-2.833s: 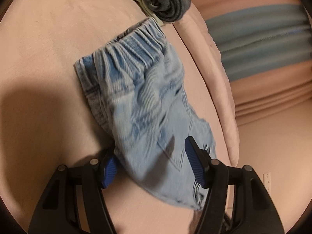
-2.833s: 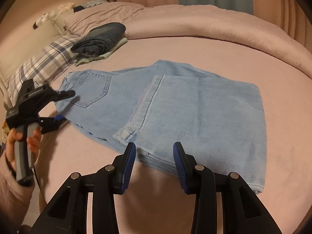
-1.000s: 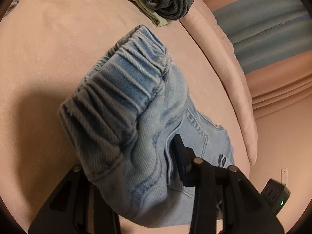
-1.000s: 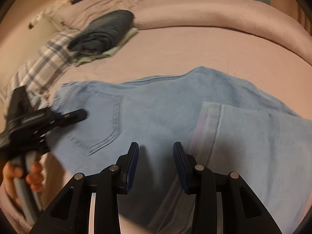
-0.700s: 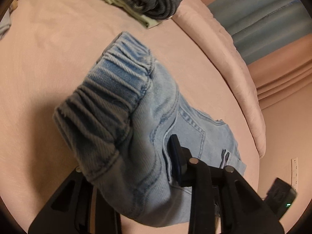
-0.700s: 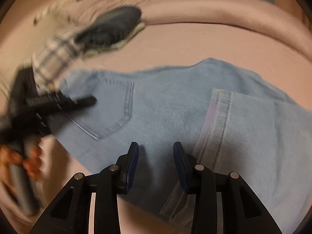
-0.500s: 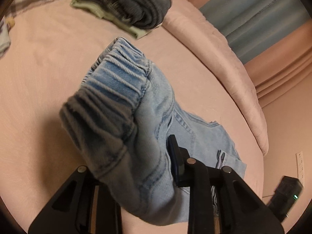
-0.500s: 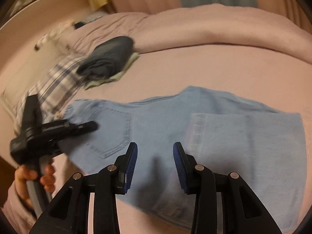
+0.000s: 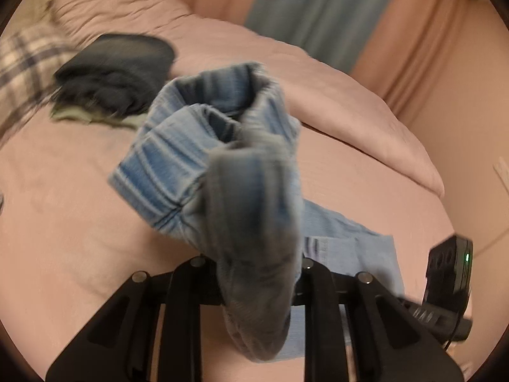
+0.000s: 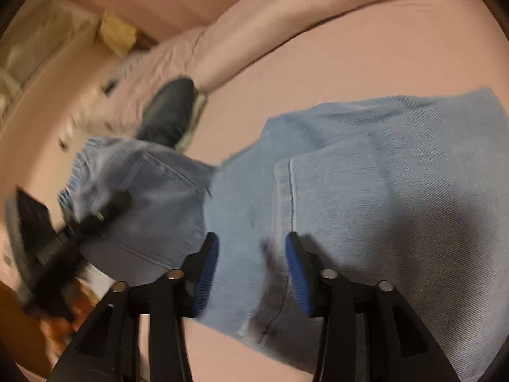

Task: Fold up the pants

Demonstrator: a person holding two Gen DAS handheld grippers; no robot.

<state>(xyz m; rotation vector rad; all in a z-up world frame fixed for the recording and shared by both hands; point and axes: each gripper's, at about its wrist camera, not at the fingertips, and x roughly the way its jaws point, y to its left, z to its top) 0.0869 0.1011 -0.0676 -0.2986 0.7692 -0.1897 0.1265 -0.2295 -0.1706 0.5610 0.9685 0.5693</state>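
Light blue jeans [image 10: 366, 184] lie on the pink bed, legs folded back with a hem [image 10: 286, 197] across the middle. My left gripper [image 9: 257, 270] is shut on the elastic waistband [image 9: 203, 146] and holds it lifted off the bed; the bunched denim hides its pads. It shows in the right wrist view [image 10: 95, 219] at the left, with the pocket end raised. My right gripper [image 10: 251, 264] is open and empty, low over the jeans near the hem. It shows at the right edge of the left wrist view [image 9: 445, 286].
A folded dark garment on a pale green one [image 9: 114, 76] lies at the back of the bed. A plaid pillow [image 9: 22, 60] is at the far left. A rolled pink duvet [image 9: 334, 105] runs along the far side. Curtains [image 9: 318, 12] hang behind.
My left gripper has lifted the waistband higher and swung it towards the folded legs. My right gripper has tilted and come lower over the jeans, still open.
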